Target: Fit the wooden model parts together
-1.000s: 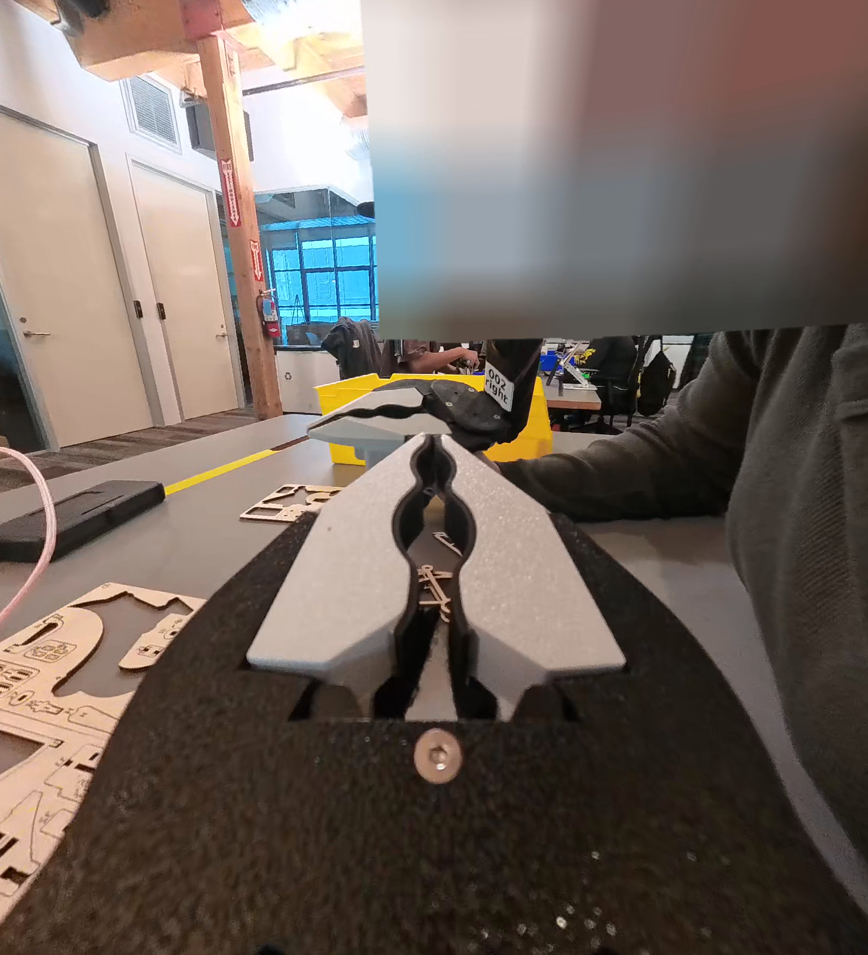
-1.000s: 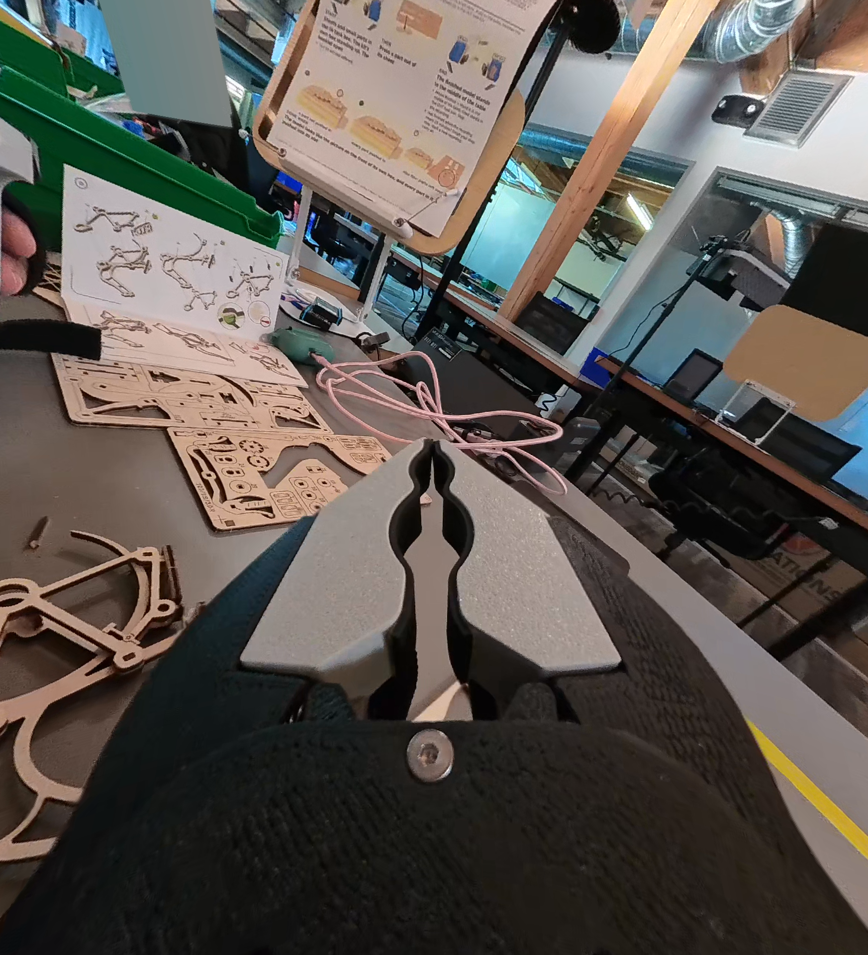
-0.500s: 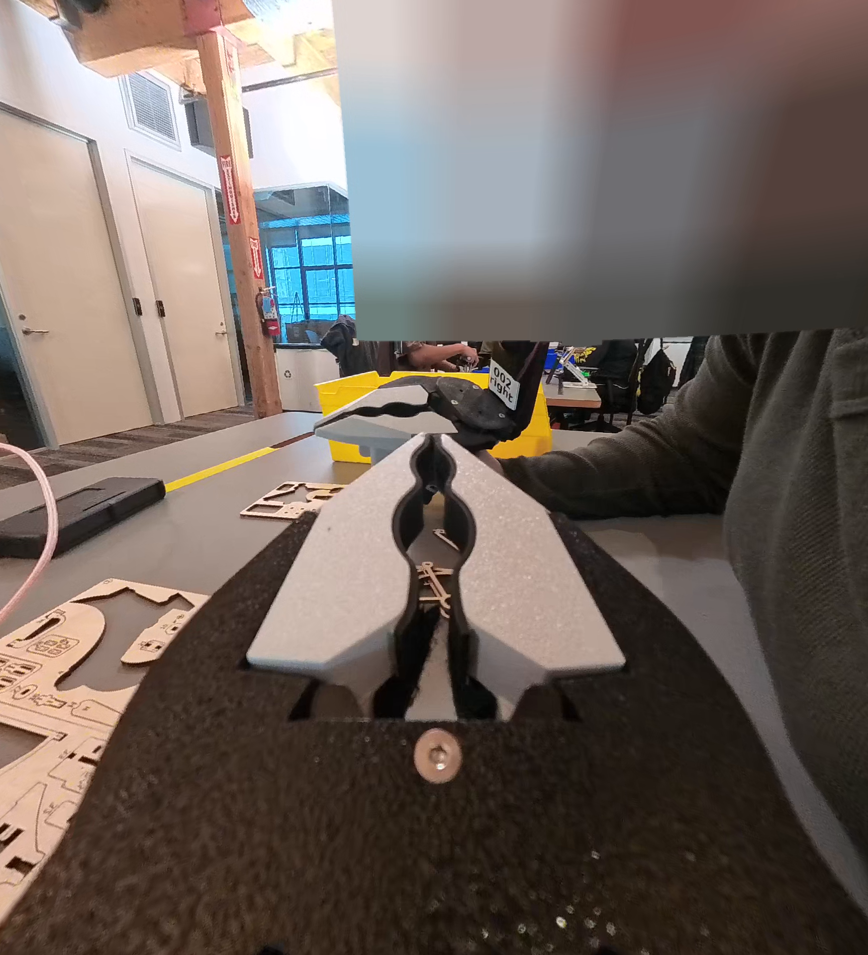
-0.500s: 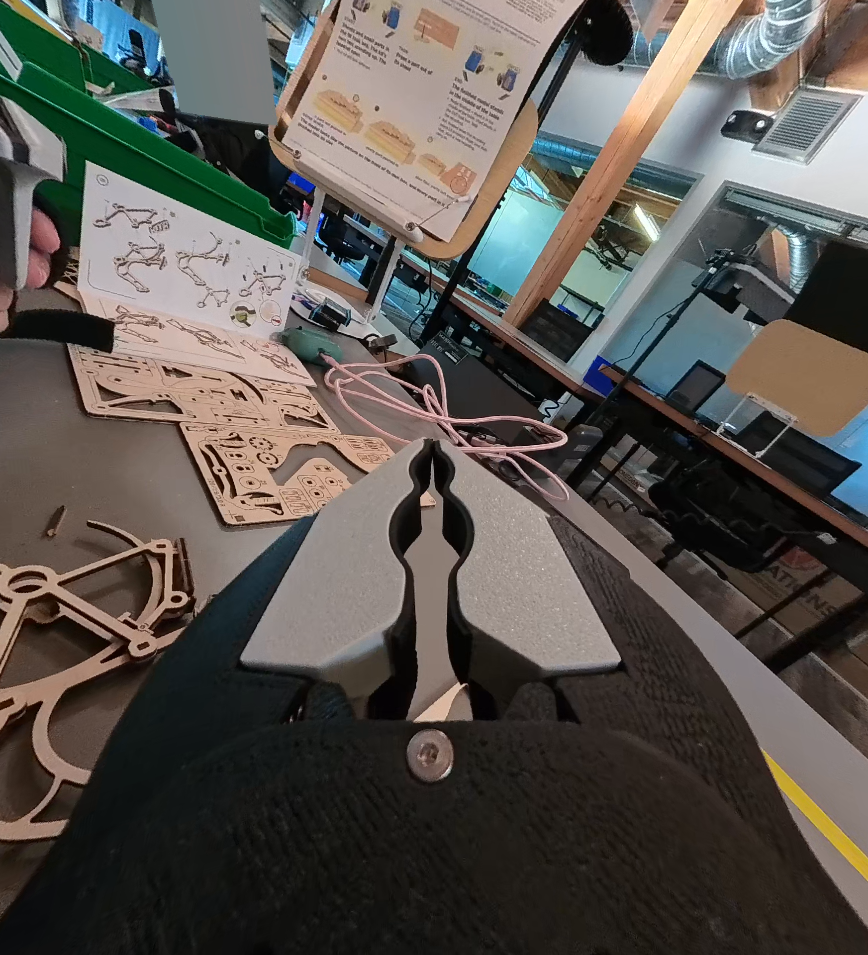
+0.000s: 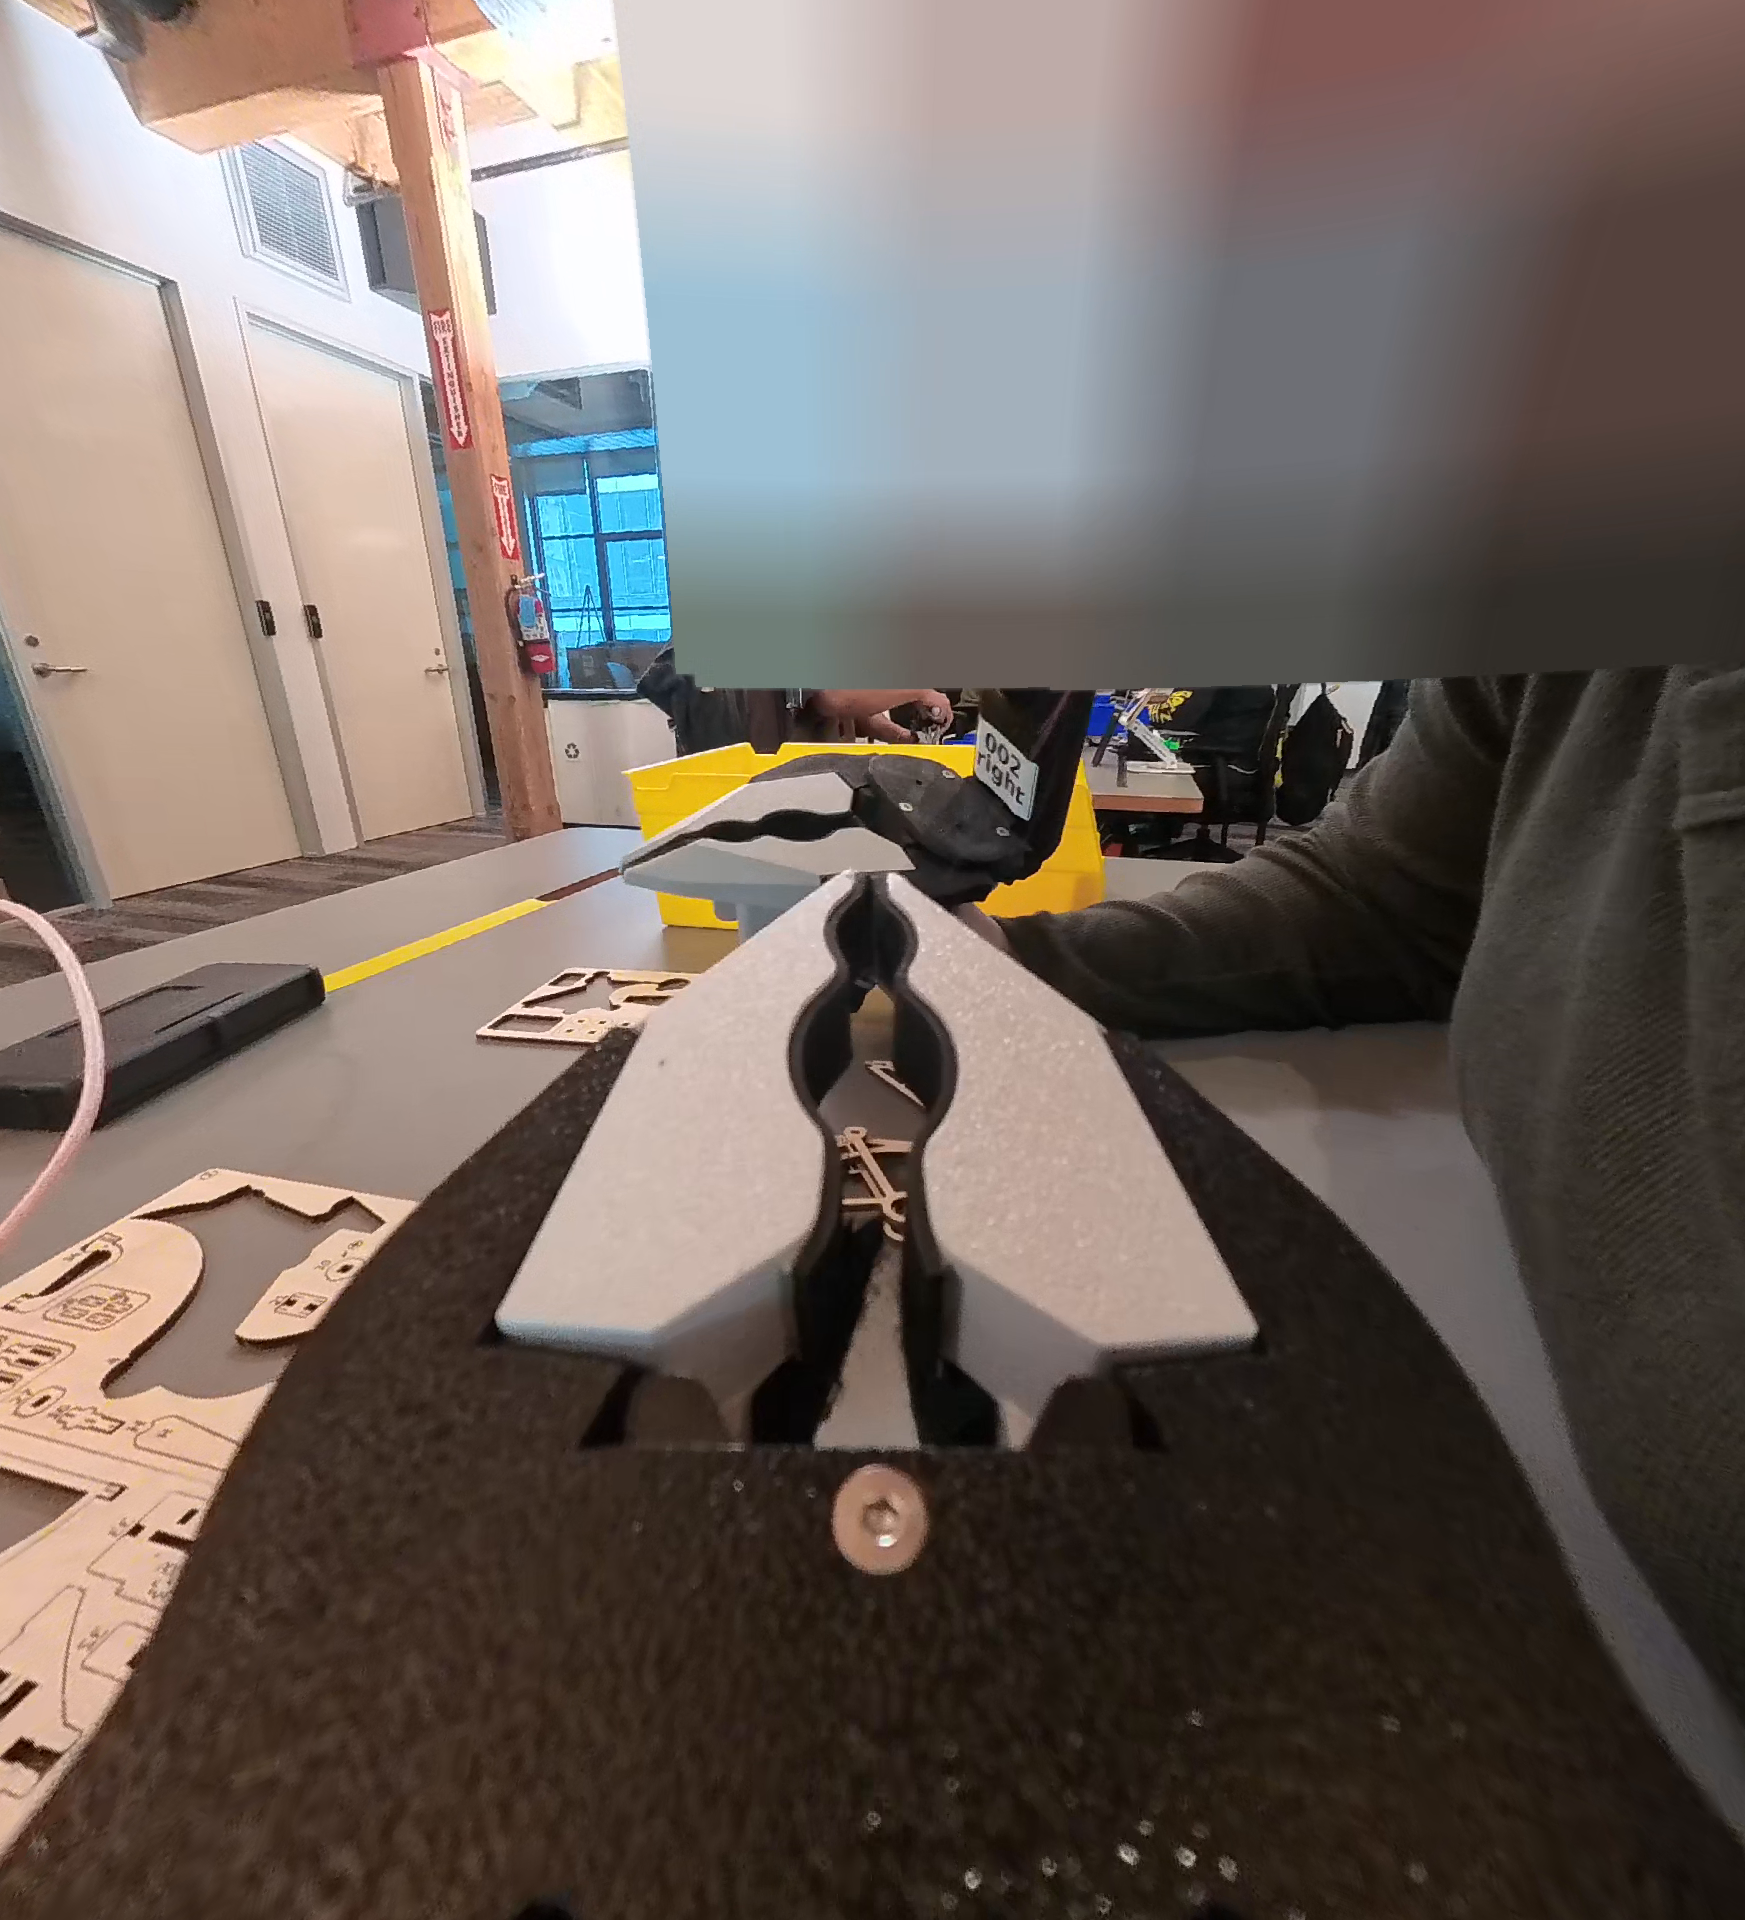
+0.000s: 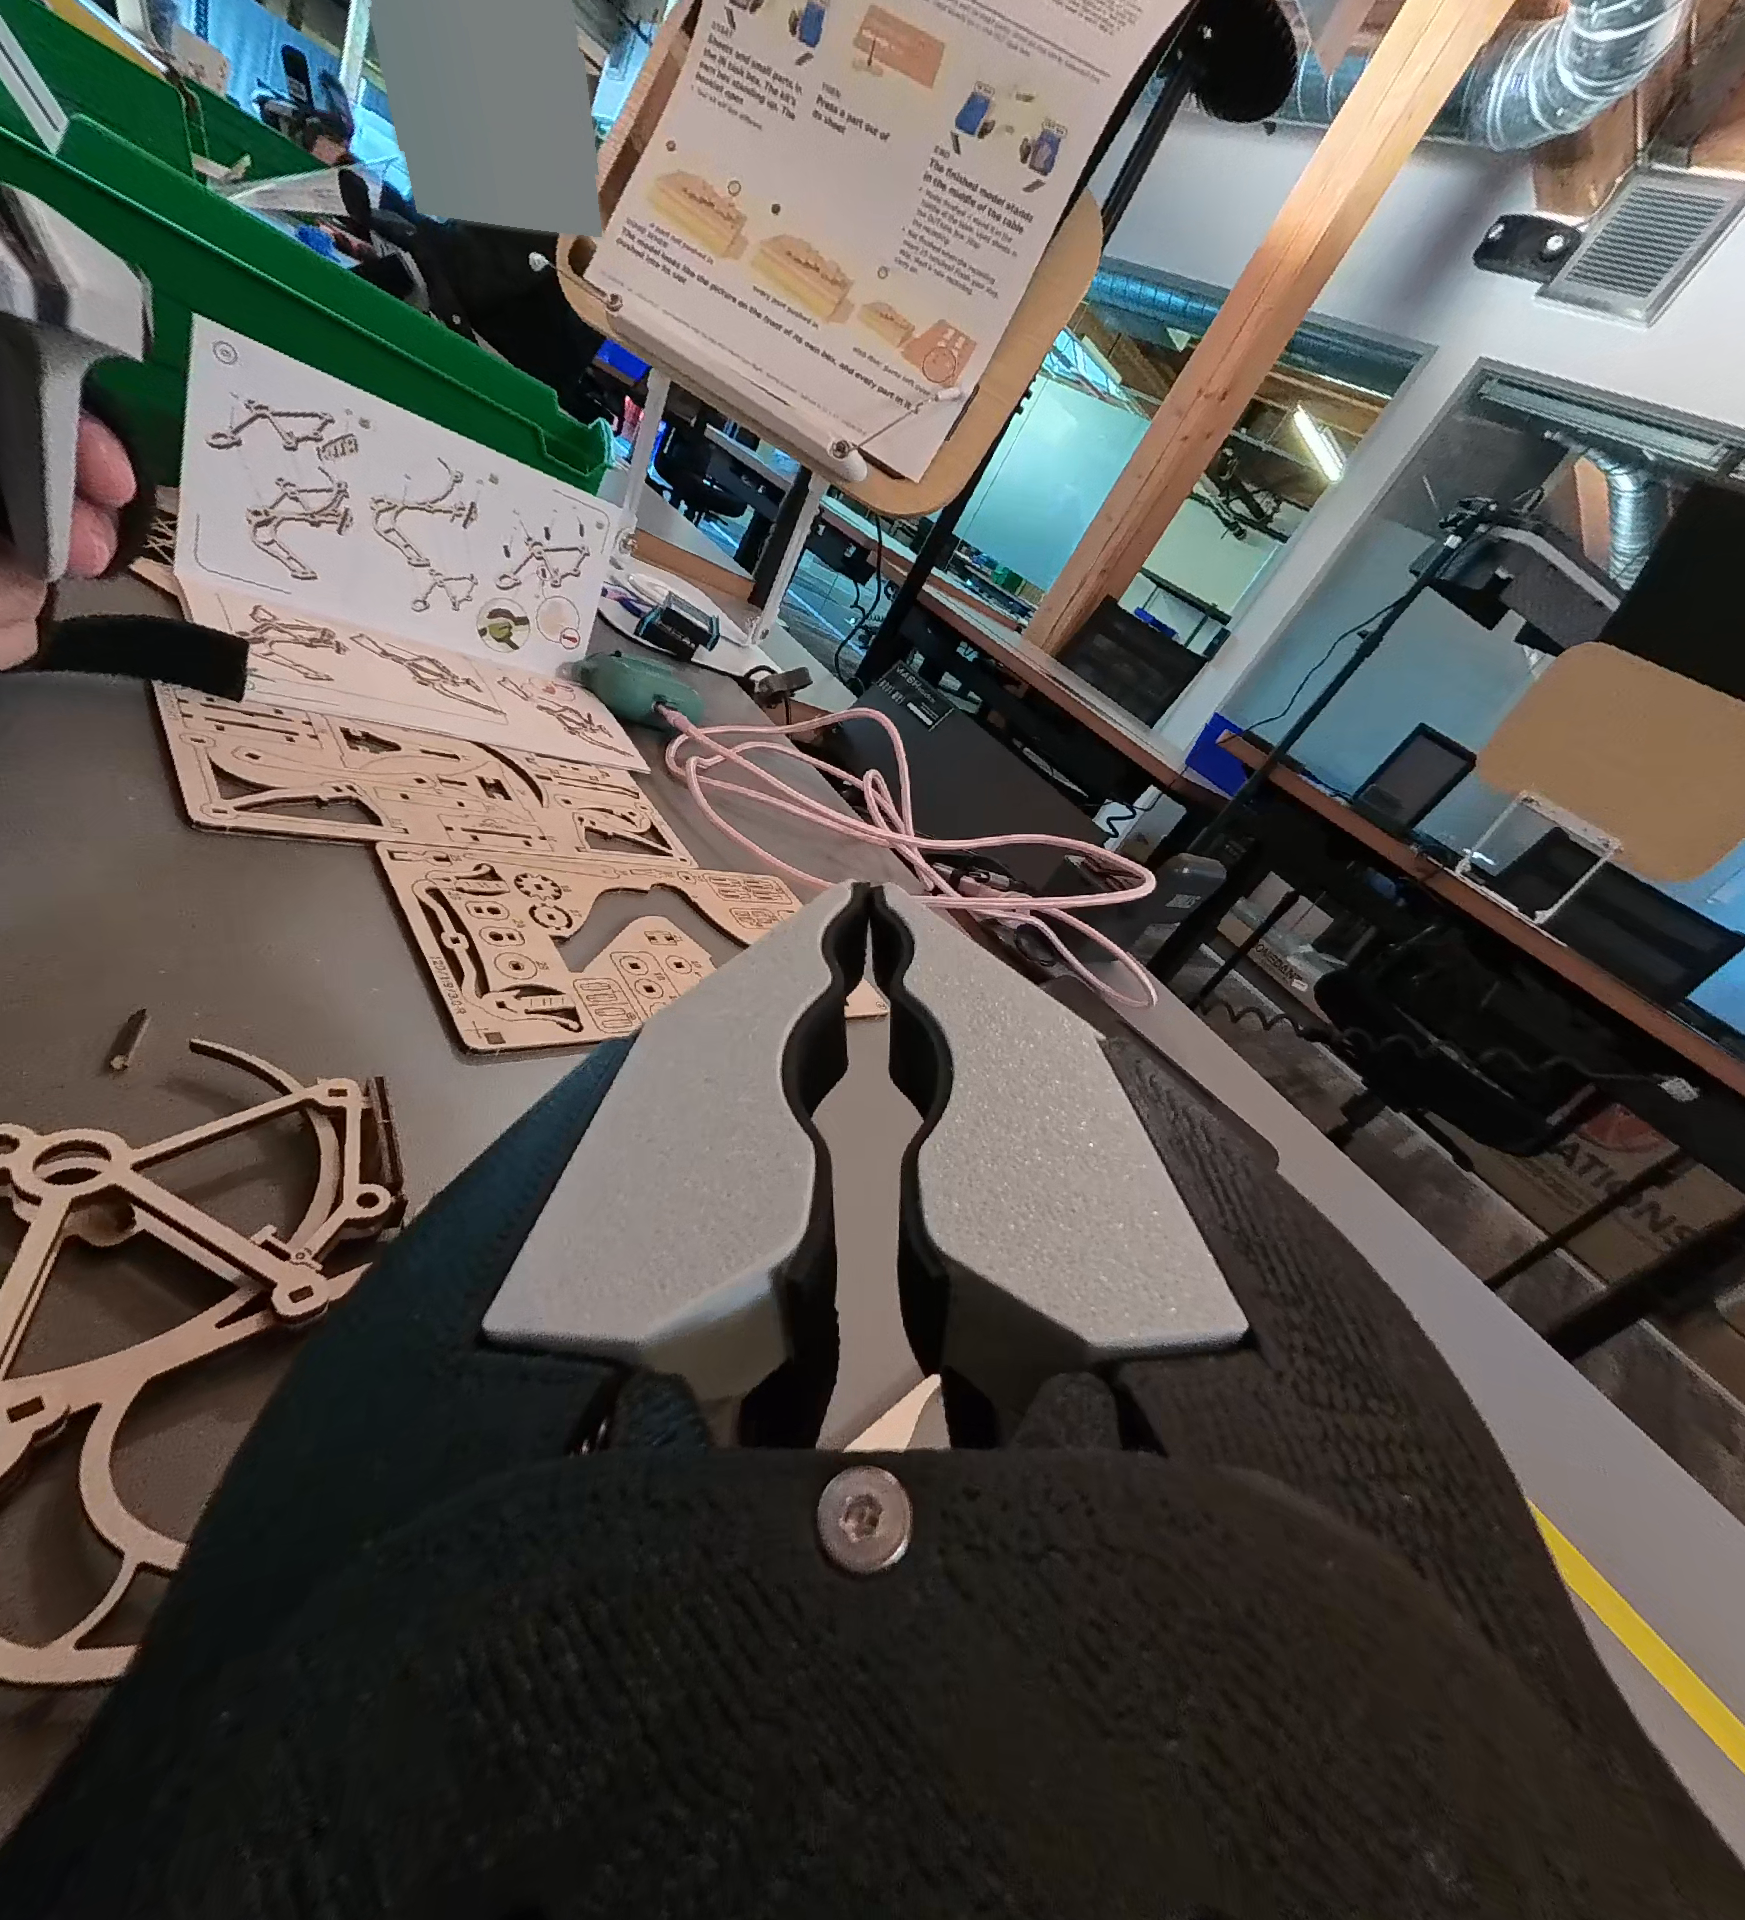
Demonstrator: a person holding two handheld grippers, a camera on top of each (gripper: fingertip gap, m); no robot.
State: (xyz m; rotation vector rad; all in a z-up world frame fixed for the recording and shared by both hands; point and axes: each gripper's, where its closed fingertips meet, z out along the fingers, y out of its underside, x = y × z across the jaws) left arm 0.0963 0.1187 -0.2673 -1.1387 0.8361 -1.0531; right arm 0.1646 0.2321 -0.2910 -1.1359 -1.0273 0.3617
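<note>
Plywood, pale and laser-cut: the part-built wooden frame [image 6: 120, 1278] lies flat on the grey tabletop [image 6: 37, 894], down and to the left of the right claw [image 6: 868, 920], its long axis slanting from near left toward far right. The right claw hangs clenched on nothing, tips touching, pointing past the frame toward the cut-out sheets [image 6: 535, 935]. By my reading it is the nearer one, so the coming move turns on swinging it left and down. Across the tabletop the left claw [image 5: 870, 894] is also clenched and empty; through its gap a small wooden piece [image 5: 873, 1179] shows lying on the surface below. A loose peg [image 6: 127, 1039] sits just beyond the frame. Farther out: an open instruction booklet [image 6: 380, 561], a pink cable [image 6: 899, 831], a green bin [image 6: 276, 301], a yellow bin [image 5: 702, 800]. Beyond that, an open workshop with timber posts and doors.
</note>
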